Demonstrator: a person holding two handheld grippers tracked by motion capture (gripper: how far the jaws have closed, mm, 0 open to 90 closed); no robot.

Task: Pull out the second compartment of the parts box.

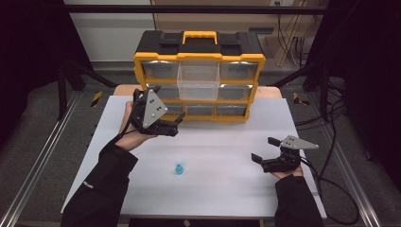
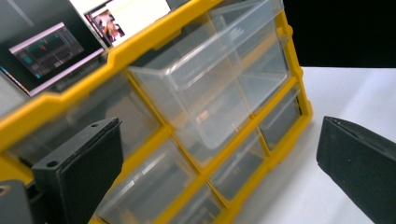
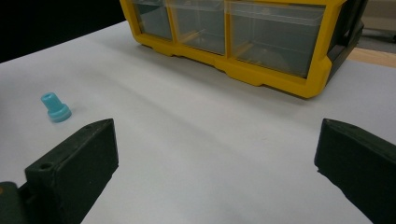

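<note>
A yellow and black drawer organizer [image 1: 198, 57] stands at the back of the white table [image 1: 222, 189]. Its top middle clear drawer [image 1: 198, 80] is pulled out and looks empty. My left gripper [image 1: 178, 124] hovers in front of the organizer's lower left drawers, open with nothing between its jaws. In the left gripper view the pulled-out drawer [image 2: 219, 70] lies ahead between the open jaws of the left gripper [image 2: 219, 154]. A small blue plug-shaped part [image 1: 179, 169] stands on the table near the front middle. My right gripper [image 1: 264, 149] rests open at the right, empty, with the blue part [image 3: 55, 107] off to its left.
The organizer [image 3: 261, 74] holds several other clear drawers, all pushed in. Metal frame rails run along both sides of the table, and cables trail on the floor at the right. Bare table surface lies between the two grippers.
</note>
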